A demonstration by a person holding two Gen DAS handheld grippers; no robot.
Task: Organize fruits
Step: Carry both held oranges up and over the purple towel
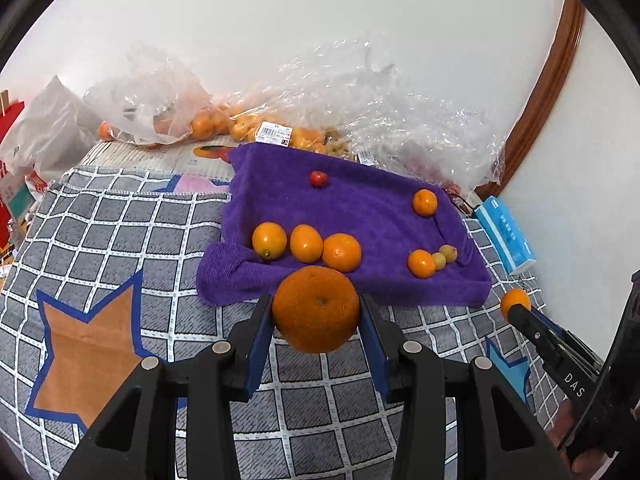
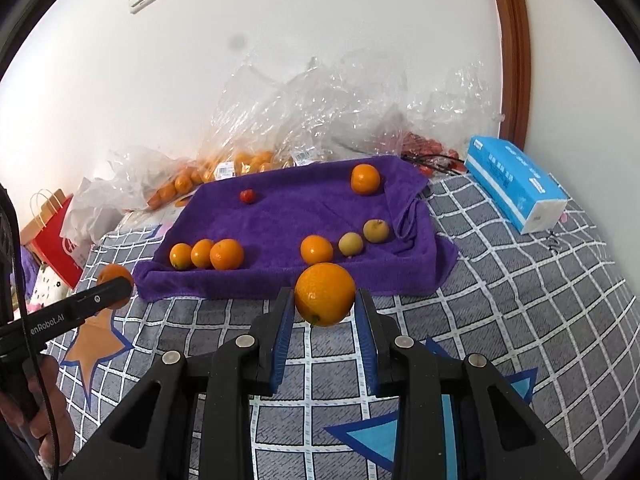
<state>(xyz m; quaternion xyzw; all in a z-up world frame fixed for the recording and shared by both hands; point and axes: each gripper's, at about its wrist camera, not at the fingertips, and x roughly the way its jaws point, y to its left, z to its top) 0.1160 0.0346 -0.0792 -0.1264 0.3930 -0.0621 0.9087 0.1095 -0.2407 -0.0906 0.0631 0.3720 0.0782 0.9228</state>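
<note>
My left gripper point(image 1: 316, 310) is shut on a large orange point(image 1: 316, 309), held above the checked cloth just in front of the purple towel point(image 1: 360, 208). My right gripper point(image 2: 325, 295) is shut on a smaller orange point(image 2: 325, 294), also just short of the purple towel point(image 2: 304, 216). On the towel lie three oranges in a row point(image 1: 306, 243), another orange point(image 1: 421, 263) beside two small yellow-green fruits point(image 1: 448, 254), one orange at the far right point(image 1: 424, 202) and a small red fruit point(image 1: 318, 178). Each gripper shows at the edge of the other's view.
Crumpled clear plastic bags with more oranges point(image 1: 208, 124) lie behind the towel against the white wall. A blue tissue pack point(image 2: 516, 182) lies right of the towel. A red paper bag point(image 2: 52, 236) stands at the far left. The grey checked cloth point(image 1: 120, 220) covers the surface.
</note>
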